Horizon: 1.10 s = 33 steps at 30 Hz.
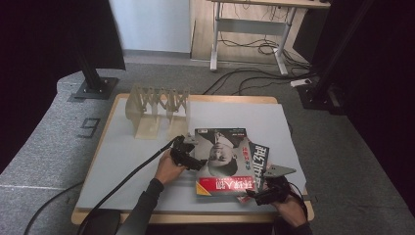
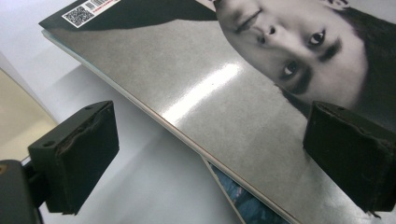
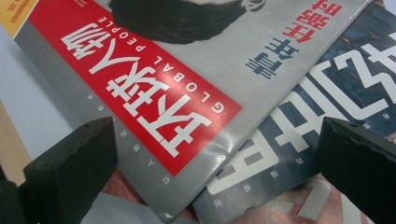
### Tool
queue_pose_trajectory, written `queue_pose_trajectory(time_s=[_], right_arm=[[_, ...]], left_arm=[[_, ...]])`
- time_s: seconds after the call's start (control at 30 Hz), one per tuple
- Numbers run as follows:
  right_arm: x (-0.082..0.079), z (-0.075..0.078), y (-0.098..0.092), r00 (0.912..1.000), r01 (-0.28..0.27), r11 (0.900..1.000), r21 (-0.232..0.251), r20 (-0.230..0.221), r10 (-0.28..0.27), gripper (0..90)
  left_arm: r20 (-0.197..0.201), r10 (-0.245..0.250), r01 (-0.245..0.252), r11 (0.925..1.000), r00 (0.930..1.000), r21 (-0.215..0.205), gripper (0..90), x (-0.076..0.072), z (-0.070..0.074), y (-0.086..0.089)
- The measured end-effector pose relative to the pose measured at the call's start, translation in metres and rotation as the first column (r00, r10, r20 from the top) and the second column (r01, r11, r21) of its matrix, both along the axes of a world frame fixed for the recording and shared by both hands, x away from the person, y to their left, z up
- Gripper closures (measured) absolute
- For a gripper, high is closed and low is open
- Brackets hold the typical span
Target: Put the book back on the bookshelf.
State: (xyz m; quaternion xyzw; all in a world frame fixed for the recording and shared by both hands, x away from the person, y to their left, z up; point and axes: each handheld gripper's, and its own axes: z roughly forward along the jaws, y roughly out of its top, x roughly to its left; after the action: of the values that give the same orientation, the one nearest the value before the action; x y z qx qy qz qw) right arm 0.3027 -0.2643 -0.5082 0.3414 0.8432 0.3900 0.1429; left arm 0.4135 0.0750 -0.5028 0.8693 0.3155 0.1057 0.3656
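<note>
Here, both claws stood open | left claw (image 1: pixel 188 155) flanked top magazine (image 1: pixel 222 159) edge | right claw (image 1: pixel 264 192) neared lower magazine (image 1: pixel 258 164) | best: close squarely on 1 cover edge.

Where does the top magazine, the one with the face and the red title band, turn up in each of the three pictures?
High view: the top magazine lies mid-table, between the left tool and the right tool.
Left gripper view: its grey cover and face fill the upper right, the near edge raised off the table.
Right gripper view: its red title band crosses the left half, over a dark magazine.
Shared landmark: the printed face.
</note>
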Motion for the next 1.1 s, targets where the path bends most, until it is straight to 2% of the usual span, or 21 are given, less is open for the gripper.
queue_pose_trajectory(time_s=[0.07, 0.17, 0.43, 0.5, 0.67, 0.83, 0.9, 1.03, 1.1], right_arm=[[-0.001, 0.000, 0.000, 1.0000, 0.002, 1.000, 0.003, 0.001, -0.002, 0.0], [-0.003, 0.000, 0.000, 0.9998, -0.019, 1.000, -0.025, 0.006, 0.019, 0.0], [-0.002, 0.000, -0.002, 0.9998, -0.018, 1.000, -0.023, 0.004, 0.018, 0.0], [0.001, 0.000, -0.007, 0.9998, 0.020, 0.999, -0.026, -0.005, -0.020, 0.0], [0.005, -0.001, -0.016, 0.9977, 0.066, 0.998, -0.010, -0.019, -0.066, 0.0], [0.011, 0.000, -0.025, 0.9958, 0.088, 0.996, -0.017, -0.021, -0.089, 0.0], [0.017, -0.001, -0.032, 0.9924, 0.120, 0.993, -0.013, -0.025, -0.121, 0.0], [0.024, -0.001, -0.038, 0.9901, 0.137, 0.991, -0.008, -0.031, -0.137, 0.0], [0.030, -0.001, -0.043, 0.9858, 0.165, 0.986, -0.009, -0.027, -0.166, 0.0]], left_arm=[[-0.001, -0.001, 0.001, 1.0000, 1.0000, 0.002, 3.5, 0.000, 0.000, 0.000], [0.000, -0.001, 0.001, 1.0000, 1.0000, 0.006, 3.7, -0.001, 0.000, -0.001], [-0.009, -0.013, 0.013, 0.9999, 0.9999, 0.005, 4.0, -0.003, -0.001, -0.004], [-0.009, -0.014, 0.014, 0.9999, 0.9999, 0.000, 4.2, -0.004, -0.001, -0.005], [-0.015, -0.025, 0.025, 0.9996, 0.9996, -0.014, 4.2, -0.006, -0.002, -0.007], [-0.002, -0.025, 0.025, 0.9997, 0.9997, -0.007, 4.0, -0.008, -0.002, -0.009], [-0.001, -0.031, 0.031, 0.9995, 0.9995, -0.006, 3.8, -0.009, -0.002, -0.009], [-0.003, -0.034, 0.034, 0.9994, 0.9994, -0.005, 3.7, -0.010, -0.002, -0.010], [-0.002, -0.038, 0.038, 0.9993, 0.9993, -0.003, 3.6, -0.011, -0.002, -0.010]])
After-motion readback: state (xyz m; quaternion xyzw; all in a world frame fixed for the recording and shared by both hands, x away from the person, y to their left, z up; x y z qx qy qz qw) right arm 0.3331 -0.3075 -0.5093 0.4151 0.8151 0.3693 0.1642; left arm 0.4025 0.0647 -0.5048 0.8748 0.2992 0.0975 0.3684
